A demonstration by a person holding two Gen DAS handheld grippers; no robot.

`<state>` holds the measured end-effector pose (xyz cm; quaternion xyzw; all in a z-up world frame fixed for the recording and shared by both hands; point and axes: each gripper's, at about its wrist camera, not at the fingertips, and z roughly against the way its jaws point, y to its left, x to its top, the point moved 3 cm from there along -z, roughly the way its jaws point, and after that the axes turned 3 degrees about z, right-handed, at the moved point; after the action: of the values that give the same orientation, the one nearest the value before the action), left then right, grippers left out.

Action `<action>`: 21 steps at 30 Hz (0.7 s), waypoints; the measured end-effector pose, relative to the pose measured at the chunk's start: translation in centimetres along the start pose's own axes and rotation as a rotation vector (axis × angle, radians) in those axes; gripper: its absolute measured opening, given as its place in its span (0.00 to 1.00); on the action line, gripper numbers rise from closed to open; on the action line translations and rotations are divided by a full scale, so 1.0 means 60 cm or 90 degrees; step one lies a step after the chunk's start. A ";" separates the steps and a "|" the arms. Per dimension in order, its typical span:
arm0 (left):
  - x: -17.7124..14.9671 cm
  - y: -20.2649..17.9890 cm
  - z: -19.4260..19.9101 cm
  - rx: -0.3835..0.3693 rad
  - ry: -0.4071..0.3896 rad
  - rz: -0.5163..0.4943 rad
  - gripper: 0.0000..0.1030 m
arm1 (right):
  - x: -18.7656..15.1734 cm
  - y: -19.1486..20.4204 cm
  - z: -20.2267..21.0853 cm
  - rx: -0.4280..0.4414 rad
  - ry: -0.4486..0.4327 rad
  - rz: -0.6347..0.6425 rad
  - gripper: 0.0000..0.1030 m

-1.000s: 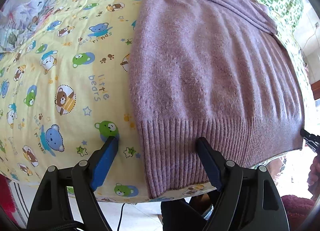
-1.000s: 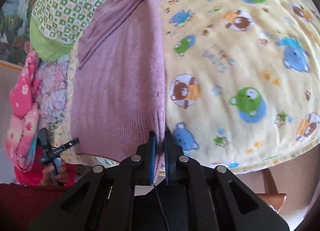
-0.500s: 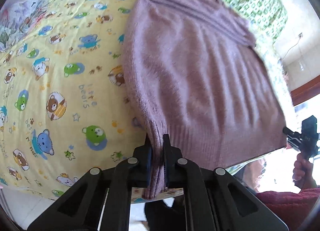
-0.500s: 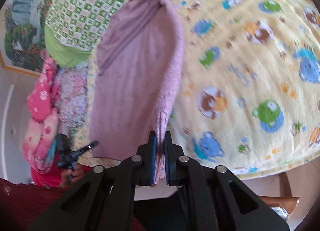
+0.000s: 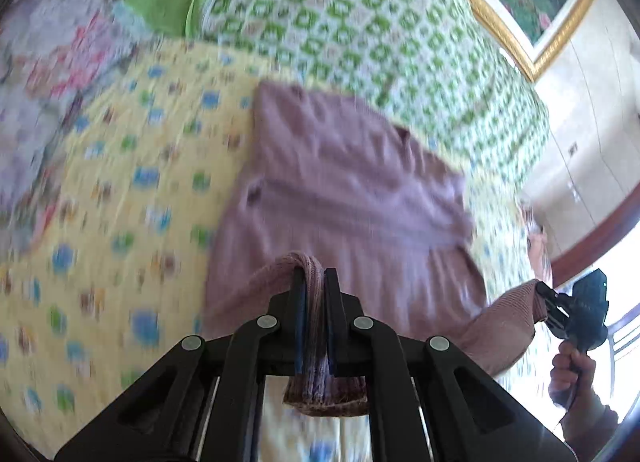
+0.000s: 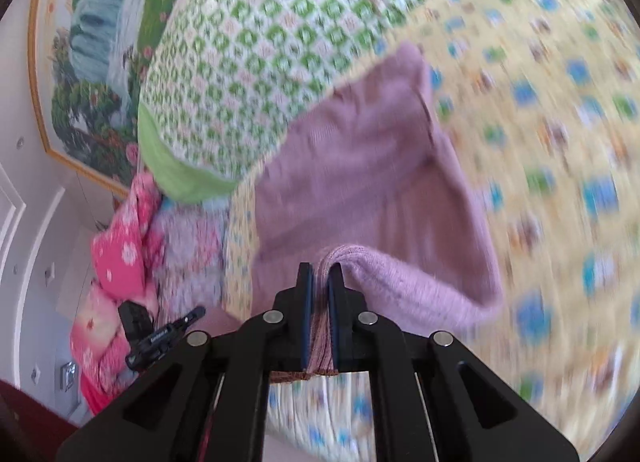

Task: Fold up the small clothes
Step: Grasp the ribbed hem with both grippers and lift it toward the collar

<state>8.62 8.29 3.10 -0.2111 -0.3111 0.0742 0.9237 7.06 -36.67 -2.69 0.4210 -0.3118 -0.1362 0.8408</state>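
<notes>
**knitfan:** Both grippers have the mauve sweater? Where's it sitting?

**umi_dave:** Yep. Left gripper is clamped tight on the ribbed hem, corner lifted off the yellow bear sheet. Right gripper is pinched closed on the other hem corner, same deal. Sweater's top half lies flat on the sheet, collar end just touching the green checked quilt. Pretty blurry though.

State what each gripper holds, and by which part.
Both hold the purple sweater: left gripper and right gripper each pinch its ribbed bottom hem at opposite corners.
</notes>
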 end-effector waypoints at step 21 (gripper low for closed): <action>0.325 0.010 -0.323 0.096 -0.020 0.006 0.05 | 0.330 -0.116 -0.242 -0.100 -0.055 -0.038 0.08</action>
<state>35.87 7.36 -0.48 -0.1408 -0.3180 0.1049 0.9317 31.78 -41.60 -6.61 0.3566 -0.3237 -0.2033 0.8525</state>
